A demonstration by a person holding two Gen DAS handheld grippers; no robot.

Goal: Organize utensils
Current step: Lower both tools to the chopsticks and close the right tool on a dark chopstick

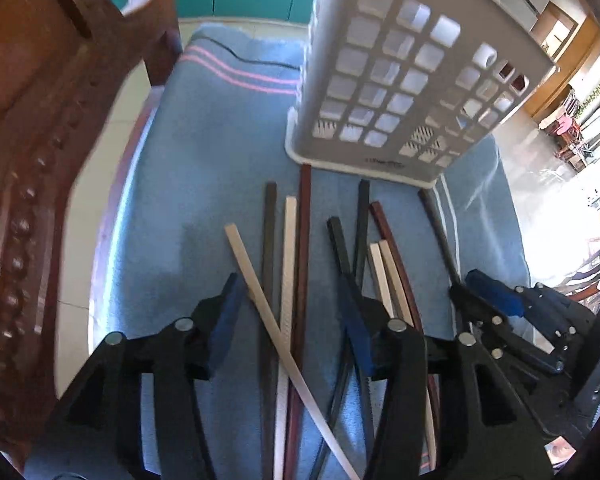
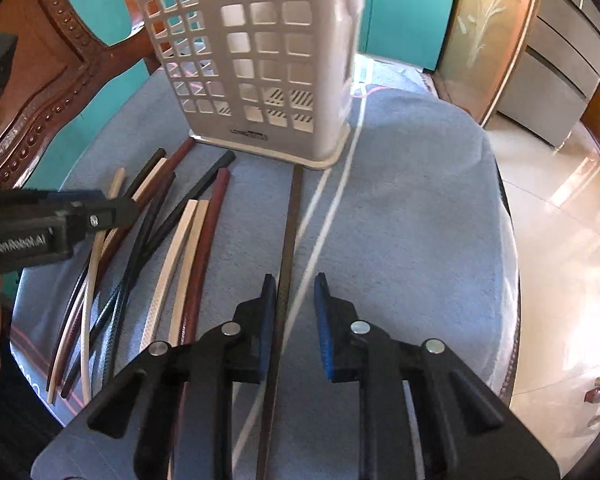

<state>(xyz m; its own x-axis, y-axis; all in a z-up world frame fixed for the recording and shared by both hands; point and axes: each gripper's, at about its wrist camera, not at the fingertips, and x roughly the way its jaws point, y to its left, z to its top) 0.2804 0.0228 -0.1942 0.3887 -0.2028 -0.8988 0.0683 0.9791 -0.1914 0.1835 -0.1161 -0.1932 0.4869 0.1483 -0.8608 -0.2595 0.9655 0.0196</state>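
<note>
Chopsticks (image 1: 296,264) lie fanned on the blue-clothed bench (image 1: 180,200) before the white slotted holder (image 2: 268,60), left claw (image 1: 292,312) open over several, right claw (image 2: 296,320) open astride one dark stick (image 2: 288,220).

You count ten chopsticks: four white (image 1: 290,240), four black (image 1: 270,240), two dark red (image 1: 305,220). Nine lie left, one black lies alone right. One perforated holder (image 1: 380,80) stands far.

A short dark printed label sat on the lower edge of the pale grey perforated plastic utensil holder (image 2: 256,60), too blurred to read. White lettering ran along the side of the black left gripper (image 2: 114,210), upside down and not legible.
</note>
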